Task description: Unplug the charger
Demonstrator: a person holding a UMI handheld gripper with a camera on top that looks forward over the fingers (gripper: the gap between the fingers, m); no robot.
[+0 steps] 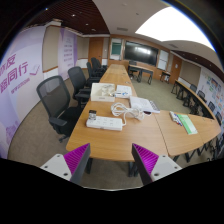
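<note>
Well, white charger (plugged), hand-held gripper open

Bare tabletop lies open low in the frame, while a power strip and white cable crowd the centre.

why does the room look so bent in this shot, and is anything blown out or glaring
In the gripper view the wide-angle lens bows straight lines, so the long table and walls curve outward; the ceiling light is blown out to plain white; the power strip and white cable on the table are small and soft; the open gripper shows sharper, its purple pads evenly lit.
</note>
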